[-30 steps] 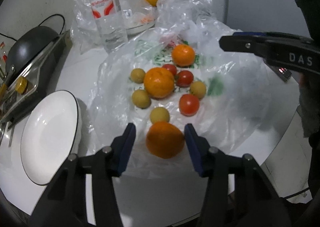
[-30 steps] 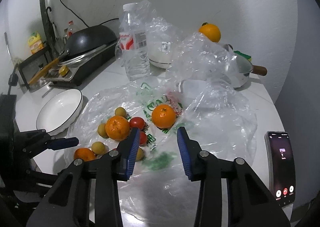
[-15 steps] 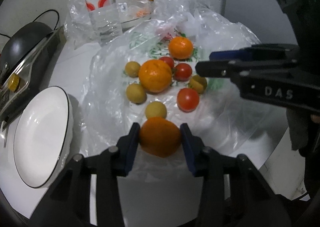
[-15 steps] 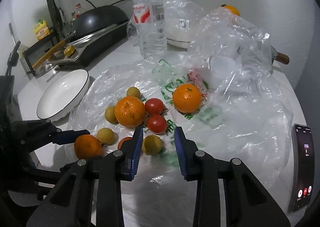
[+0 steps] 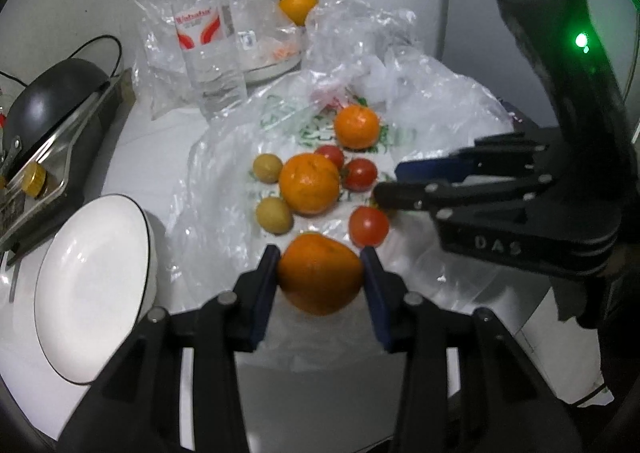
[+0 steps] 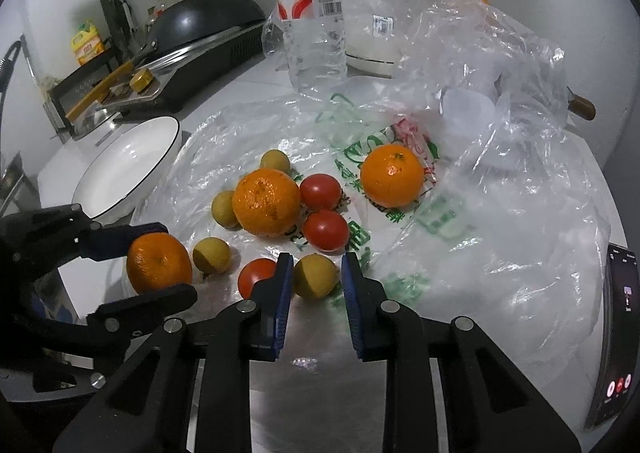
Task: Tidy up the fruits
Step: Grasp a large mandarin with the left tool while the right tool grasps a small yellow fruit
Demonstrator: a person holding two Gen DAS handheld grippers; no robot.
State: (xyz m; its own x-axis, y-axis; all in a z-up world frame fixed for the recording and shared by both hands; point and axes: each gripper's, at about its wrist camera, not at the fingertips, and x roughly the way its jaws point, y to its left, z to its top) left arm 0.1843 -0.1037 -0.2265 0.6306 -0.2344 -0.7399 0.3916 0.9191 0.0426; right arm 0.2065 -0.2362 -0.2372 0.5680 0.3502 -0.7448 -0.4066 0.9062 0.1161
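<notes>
**Both claws clamped on fruit**

Pinched between the pads of the left claw (image 5: pixel 319 255): an orange (image 5: pixel 320 273), squeezed on both sides, over the near edge of the clear plastic bag (image 5: pixel 224 157). Closed the right claw (image 6: pixel 316 261) on a small yellow-green fruit (image 6: pixel 314 277), with the pads against its flanks, resting on the same bag.

Seen only from the right wrist:
- a second small fruit (image 6: pixel 211 255) just beside the held orange, almost wholly hidden behind that orange from the left wrist
- a phone (image 6: pixel 618 333) far to the right of the right claw, cut off by the rim of the view

Seen clearly only from the left wrist:
- a far orange (image 5: pixel 298 7) well beyond the left claw, veiled by crumpled plastic from the other side
- the whole water bottle (image 5: pixel 208 41), its cap cropped in the right wrist view

Straight ahead of both claws: a big orange (image 6: pixel 266 201) touching two tomatoes (image 6: pixel 324 229). Left of the left claw: a white plate (image 5: pixel 92 285).

Hard to make out:
- from the left wrist, the yellow-green fruit was masked by the right claw's fingers
- a third tomato (image 6: pixel 256 281) was half covered by the right claw's left finger
</notes>
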